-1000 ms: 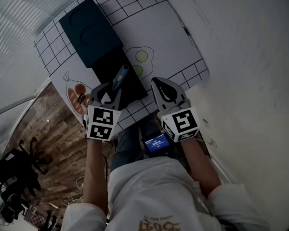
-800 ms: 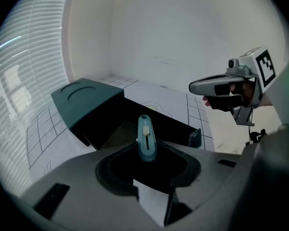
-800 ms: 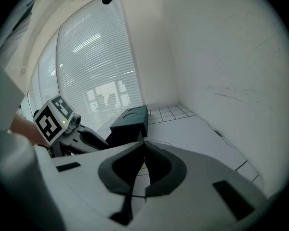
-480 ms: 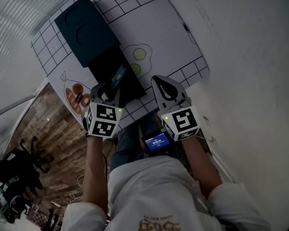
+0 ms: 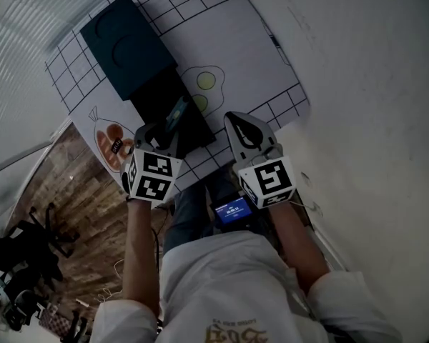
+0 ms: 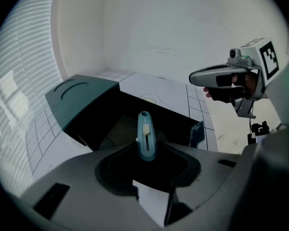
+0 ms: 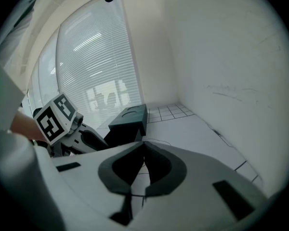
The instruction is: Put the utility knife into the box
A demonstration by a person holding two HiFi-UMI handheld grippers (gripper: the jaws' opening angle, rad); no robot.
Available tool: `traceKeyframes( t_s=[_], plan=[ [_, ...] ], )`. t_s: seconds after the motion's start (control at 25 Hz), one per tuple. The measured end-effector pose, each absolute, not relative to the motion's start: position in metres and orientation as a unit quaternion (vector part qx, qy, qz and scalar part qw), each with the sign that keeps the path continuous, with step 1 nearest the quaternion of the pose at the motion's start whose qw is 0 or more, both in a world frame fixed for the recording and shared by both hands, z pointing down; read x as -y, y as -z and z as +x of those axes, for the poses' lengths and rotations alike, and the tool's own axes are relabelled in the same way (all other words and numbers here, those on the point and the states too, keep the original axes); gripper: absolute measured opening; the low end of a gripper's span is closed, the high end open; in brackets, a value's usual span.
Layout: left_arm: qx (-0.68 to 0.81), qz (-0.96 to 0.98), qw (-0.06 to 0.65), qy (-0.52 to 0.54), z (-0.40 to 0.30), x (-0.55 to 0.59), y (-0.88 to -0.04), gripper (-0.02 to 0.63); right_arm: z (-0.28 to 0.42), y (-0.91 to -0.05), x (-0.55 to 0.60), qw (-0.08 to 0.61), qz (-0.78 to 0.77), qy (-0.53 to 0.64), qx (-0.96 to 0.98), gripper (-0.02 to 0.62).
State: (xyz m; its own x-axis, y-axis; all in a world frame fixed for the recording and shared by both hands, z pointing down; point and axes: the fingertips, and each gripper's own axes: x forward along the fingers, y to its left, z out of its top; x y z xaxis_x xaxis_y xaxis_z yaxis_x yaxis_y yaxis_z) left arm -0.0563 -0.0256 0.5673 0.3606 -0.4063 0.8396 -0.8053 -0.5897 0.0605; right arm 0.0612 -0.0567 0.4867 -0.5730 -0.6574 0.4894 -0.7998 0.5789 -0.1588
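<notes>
The teal utility knife (image 6: 145, 134) with its pale slider sticks out from between the jaws of my left gripper (image 6: 147, 154), which is shut on its handle. In the head view the knife (image 5: 177, 111) hangs over the open dark tray of the box (image 5: 164, 106). The box's dark green lid (image 5: 126, 43) lies folded back behind the tray. In the left gripper view the tray (image 6: 130, 124) is just beyond the knife's tip. My right gripper (image 5: 243, 128) hovers to the tray's right, shut and empty; its jaws meet at the tips (image 7: 143, 143).
The box sits on a white grid mat (image 5: 236, 41) printed with fried eggs (image 5: 207, 83) and a food drawing (image 5: 113, 138). A white wall runs along the right. Wooden floor (image 5: 71, 191) shows past the table's left edge. A small lit screen (image 5: 232, 209) sits at the person's lap.
The left gripper with the knife has shifted only slightly over the tray. The right gripper has stayed where it was.
</notes>
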Motion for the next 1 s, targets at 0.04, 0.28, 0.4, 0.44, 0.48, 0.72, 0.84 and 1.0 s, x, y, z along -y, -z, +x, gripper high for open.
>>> traceKeyframes(
  t_s=[0.04,0.28,0.4,0.44,0.48,0.72,0.84,1.0],
  plan=[
    [0.380,0.789,0.240,-0.420,-0.056,0.025,-0.568,0.129,0.060,-0.486,0.057,0.194,0.419,-0.183,0.868,0.006],
    [0.368,0.785,0.229,-0.442,-0.054,0.023,-0.573,0.130,0.059,-0.483,0.054,0.198,0.417,-0.176,0.869,0.008],
    [0.371,0.783,0.214,-0.450,-0.055,0.024,-0.574,0.132,0.060,-0.481,0.055,0.198,0.420,-0.177,0.868,0.006],
    [0.374,0.783,0.210,-0.451,-0.055,0.024,-0.575,0.132,0.061,-0.481,0.055,0.198,0.421,-0.177,0.868,0.008],
    [0.377,0.782,0.208,-0.451,-0.055,0.025,-0.575,0.132,0.061,-0.480,0.055,0.198,0.422,-0.176,0.867,0.007],
    [0.374,0.785,0.214,-0.446,-0.054,0.023,-0.575,0.141,0.061,-0.474,0.055,0.196,0.423,-0.172,0.868,0.006],
    [0.363,0.784,0.209,-0.458,-0.052,0.022,-0.577,0.175,0.060,-0.471,0.055,0.194,0.425,-0.168,0.868,0.008],
    [0.376,0.781,0.219,-0.449,-0.052,0.023,-0.576,0.193,0.061,-0.466,0.052,0.192,0.427,-0.165,0.868,0.008]
  ],
)
